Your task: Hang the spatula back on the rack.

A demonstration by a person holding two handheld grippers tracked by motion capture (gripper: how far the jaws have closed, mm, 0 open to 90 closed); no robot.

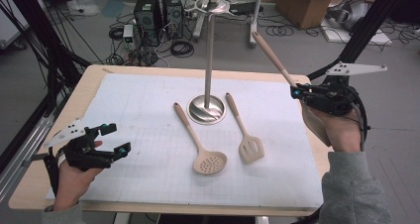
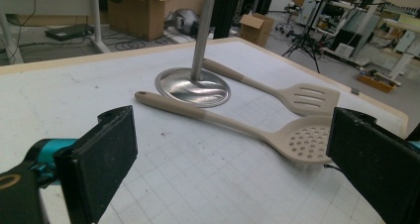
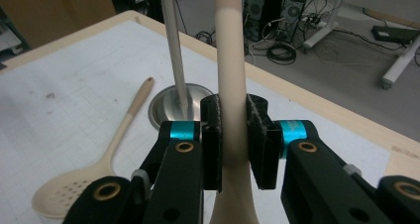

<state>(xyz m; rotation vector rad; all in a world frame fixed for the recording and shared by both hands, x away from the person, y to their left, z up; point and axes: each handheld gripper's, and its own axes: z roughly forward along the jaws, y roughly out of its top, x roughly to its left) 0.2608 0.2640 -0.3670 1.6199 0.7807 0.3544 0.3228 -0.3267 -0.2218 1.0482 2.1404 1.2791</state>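
My right gripper point(image 1: 296, 91) is raised over the table's right edge, shut on the stem of a beige utensil point(image 1: 272, 60). Its brown handle end slants up and left toward the stand's top. In the right gripper view the pads point(image 3: 213, 140) clamp the stem point(image 3: 232, 80), and the utensil's head is hidden below. A beige skimmer point(image 1: 203, 149) and a slotted spatula point(image 1: 246, 135) lie flat on the white mat beside the metal stand point(image 1: 210, 60). My left gripper point(image 1: 118, 139) rests open at the front left, with the skimmer point(image 2: 297, 142) lying beyond its jaws.
The stand's round base point(image 1: 206, 110) sits mid-table between the two utensil handles, and its ringed top point(image 1: 213, 5) rises high. The white gridded mat point(image 1: 148, 100) covers the wooden table. Computers, cables and cardboard boxes lie on the floor behind.
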